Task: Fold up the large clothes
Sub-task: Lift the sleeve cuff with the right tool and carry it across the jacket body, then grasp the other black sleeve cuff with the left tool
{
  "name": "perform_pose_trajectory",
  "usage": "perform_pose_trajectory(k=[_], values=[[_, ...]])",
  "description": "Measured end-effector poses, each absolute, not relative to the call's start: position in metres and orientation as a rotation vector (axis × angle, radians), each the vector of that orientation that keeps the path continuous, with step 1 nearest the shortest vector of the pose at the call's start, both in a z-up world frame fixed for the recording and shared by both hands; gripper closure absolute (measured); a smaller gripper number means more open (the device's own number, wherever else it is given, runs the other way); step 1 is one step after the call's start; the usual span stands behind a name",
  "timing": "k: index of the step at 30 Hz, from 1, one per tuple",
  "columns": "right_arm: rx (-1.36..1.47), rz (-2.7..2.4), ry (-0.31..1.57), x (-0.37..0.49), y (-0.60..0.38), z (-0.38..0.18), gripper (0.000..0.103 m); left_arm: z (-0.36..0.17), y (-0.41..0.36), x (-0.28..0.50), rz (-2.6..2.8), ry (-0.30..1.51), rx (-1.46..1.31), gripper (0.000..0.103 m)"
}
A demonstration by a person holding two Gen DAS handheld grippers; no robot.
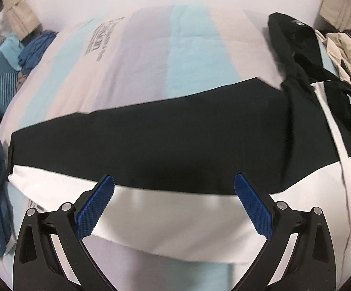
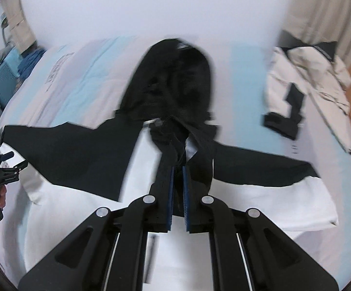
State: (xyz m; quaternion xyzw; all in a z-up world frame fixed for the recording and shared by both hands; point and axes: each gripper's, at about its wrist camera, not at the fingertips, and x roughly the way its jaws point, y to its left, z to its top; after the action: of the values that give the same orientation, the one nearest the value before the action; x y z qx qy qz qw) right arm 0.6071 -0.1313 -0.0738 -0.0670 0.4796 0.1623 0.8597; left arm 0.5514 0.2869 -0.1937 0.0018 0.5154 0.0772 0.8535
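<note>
The right hand-held gripper (image 2: 177, 167) is pinched narrow on the dark collar fabric of the black-and-white jacket (image 2: 248, 189), which lies spread on the bed (image 2: 83, 77), sleeves out to both sides. The left hand-held gripper (image 1: 174, 180) gapes wide and empty above the jacket's left sleeve (image 1: 151, 140). Farther off lies a cream jacket (image 2: 306, 77).

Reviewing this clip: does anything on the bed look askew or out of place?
The black-and-white jacket lies spread flat, but its hood is bunched, and fabric at the collar is pinched in the right tongs. A beige jacket sits crumpled at the bed's right edge. Left tongs hang open, empty.
</note>
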Motion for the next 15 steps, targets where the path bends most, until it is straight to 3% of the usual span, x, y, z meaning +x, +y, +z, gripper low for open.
perform_pose_trajectory(k=[15], values=[[-0.102, 0.567, 1.04, 0.576, 0.079, -0.085, 0.097, -0.202, 0.389, 0.519, 0.215, 1.082, -0.106, 0.006]])
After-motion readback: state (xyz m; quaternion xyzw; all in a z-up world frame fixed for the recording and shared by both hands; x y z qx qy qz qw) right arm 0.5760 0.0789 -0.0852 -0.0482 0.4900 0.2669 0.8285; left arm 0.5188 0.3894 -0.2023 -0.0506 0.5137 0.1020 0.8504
